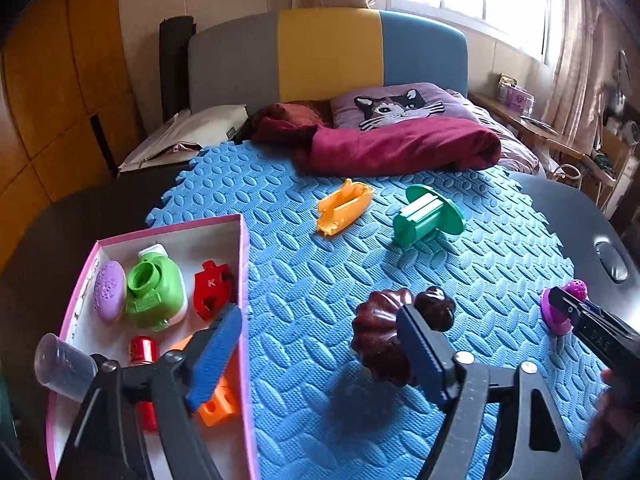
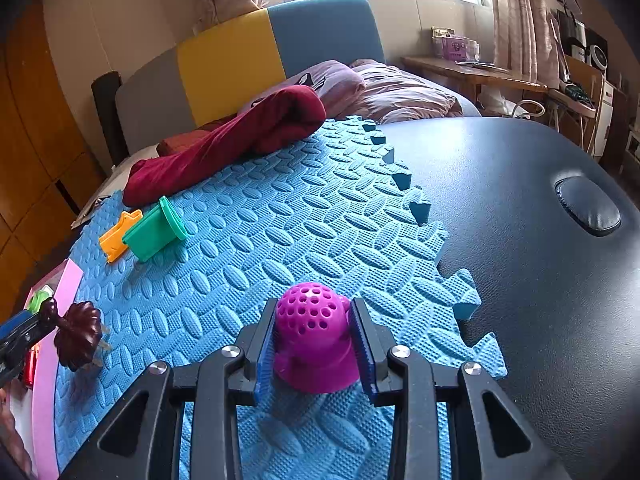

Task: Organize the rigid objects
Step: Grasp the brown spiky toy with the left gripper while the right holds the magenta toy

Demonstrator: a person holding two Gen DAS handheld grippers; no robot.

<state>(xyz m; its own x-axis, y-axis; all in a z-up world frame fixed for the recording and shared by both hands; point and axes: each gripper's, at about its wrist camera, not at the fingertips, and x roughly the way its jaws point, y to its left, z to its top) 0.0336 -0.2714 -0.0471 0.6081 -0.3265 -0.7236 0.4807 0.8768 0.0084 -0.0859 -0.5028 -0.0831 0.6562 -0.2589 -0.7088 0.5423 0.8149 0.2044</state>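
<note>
- Nearest the left wrist camera, the left gripper [image 1: 320,344] hovers over the blue foam mat [image 1: 320,272]; its blue-padded fingers [image 1: 216,356] stand wide apart and grip nothing, the left one above the box, the right one in front of the brown piece.
- At the left lies the pink-rimmed white box [image 1: 170,228], on the dark worktop [image 2: 520,208] with its right wall along the mat's edge. Inside it are a lilac oval piece [image 1: 109,290], a light green piece with a round collar [image 1: 154,290], a red piece marked with a K [image 1: 212,290], a small red cylinder [image 1: 143,350] and an orange block [image 1: 218,404] partly hidden by the finger.
- On the mat just right of the box lies the dark brown, glossy fluted mould [image 1: 380,332] with a knobby lobe at its far side; the right finger overlaps it in view, and whether it touches cannot be told.
- Further back, near each other, lie an orange trough-shaped piece [image 1: 345,207] and a green flanged spool [image 1: 428,216], tipped on its side.
- At the right, the right gripper [image 2: 314,344] has its fingers [image 2: 362,344] nearly closed, pressing both sides of a magenta domed piece [image 2: 314,338] with many round holes and a flared base, which sits near the mat's toothed right edge.
</note>
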